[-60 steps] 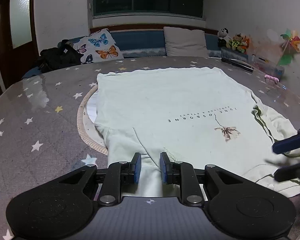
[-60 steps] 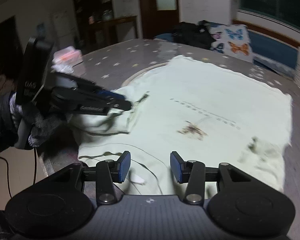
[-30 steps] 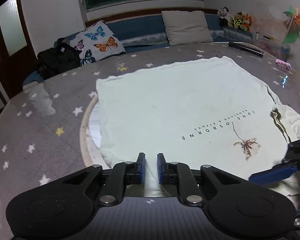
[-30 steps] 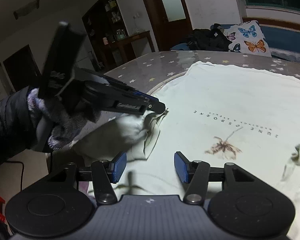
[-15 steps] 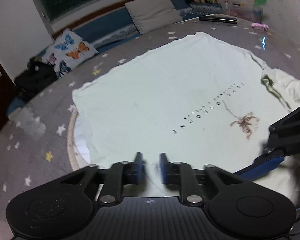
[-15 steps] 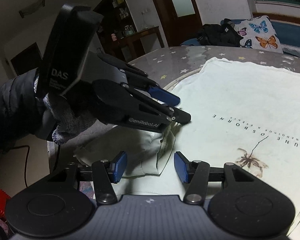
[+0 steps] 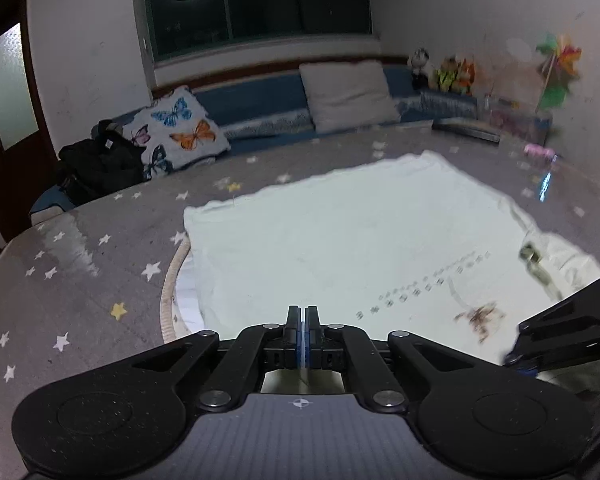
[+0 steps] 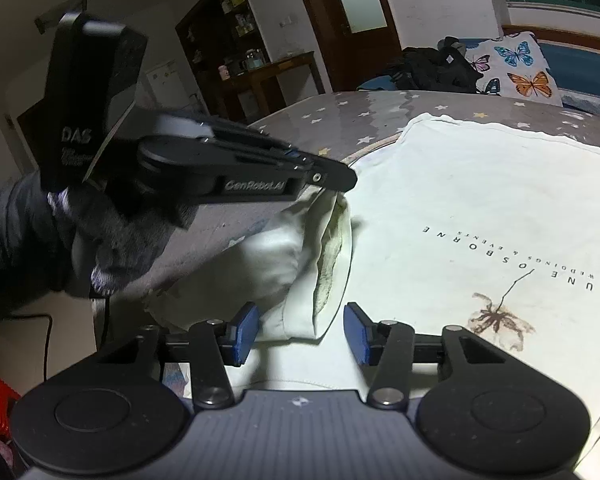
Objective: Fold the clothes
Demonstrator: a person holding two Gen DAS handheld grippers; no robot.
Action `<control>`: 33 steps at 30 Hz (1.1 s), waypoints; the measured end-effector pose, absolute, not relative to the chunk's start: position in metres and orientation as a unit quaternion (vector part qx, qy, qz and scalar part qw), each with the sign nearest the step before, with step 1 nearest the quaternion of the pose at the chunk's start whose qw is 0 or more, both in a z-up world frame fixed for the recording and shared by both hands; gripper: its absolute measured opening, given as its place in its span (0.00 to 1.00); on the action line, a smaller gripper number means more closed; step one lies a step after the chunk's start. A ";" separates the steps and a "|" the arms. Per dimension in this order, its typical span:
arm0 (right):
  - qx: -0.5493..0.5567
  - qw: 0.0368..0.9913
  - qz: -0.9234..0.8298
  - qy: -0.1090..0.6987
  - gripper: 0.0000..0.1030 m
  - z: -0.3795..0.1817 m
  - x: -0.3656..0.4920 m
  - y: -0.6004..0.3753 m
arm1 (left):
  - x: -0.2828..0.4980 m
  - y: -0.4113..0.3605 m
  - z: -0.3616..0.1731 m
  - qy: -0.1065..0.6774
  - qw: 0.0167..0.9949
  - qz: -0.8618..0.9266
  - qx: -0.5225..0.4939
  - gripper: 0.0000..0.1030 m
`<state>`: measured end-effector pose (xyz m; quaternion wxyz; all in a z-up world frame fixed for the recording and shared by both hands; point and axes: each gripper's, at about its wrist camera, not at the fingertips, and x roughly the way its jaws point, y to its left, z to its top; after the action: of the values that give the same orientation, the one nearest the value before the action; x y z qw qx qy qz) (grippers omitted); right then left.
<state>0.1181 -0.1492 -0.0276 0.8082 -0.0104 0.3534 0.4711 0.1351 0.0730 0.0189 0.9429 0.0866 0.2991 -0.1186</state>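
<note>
Evidently the left gripper (image 8: pixel 342 190) is clamped on the sleeve (image 8: pixel 300 264) of the pale T-shirt (image 7: pixel 340 240): its jaws are pressed together, a sliver of cloth showing between them, and the sleeve is held lifted and drawn inward over the shirt body, probably so a side fold can be laid. The right gripper (image 8: pixel 300 330) is held low beside the hanging sleeve, jaws spread wide and gripping nothing, the cloth lying between the pads, likely placed to steady or take the fold. Otherwise the shirt is spread flat, print side up, on the star-patterned table (image 7: pixel 80 280), so creases can be set cleanly.
</note>
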 end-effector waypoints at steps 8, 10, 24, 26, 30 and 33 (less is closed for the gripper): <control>-0.008 0.807 0.463 0.366 0.17 -0.028 0.125 -0.144 | 0.135 0.077 0.020 0.303 0.944 -0.115 0.065 0.05; -0.009 0.807 0.461 0.370 0.16 -0.027 0.124 -0.145 | 0.133 0.078 0.022 0.300 0.946 -0.107 0.059 0.05; -0.013 0.817 0.442 0.370 0.18 -0.016 0.117 -0.152 | 0.120 0.075 -0.002 0.340 0.931 -0.126 0.045 0.06; -0.016 0.818 0.440 0.370 0.19 -0.015 0.115 -0.153 | 0.125 0.079 -0.011 0.350 0.928 -0.123 0.033 0.07; -0.024 0.824 0.431 0.367 0.32 -0.012 0.108 -0.159 | 0.114 0.081 -0.009 0.340 0.932 -0.123 0.033 0.07; -0.025 0.836 0.409 0.364 0.32 -0.007 0.105 -0.174 | 0.098 0.083 -0.003 0.329 0.935 -0.127 0.037 0.08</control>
<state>0.1047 -0.1744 -0.0071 0.8362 -0.0252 0.3644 0.4091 0.0979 0.0832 -0.0035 0.9352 0.0366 0.3287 -0.1266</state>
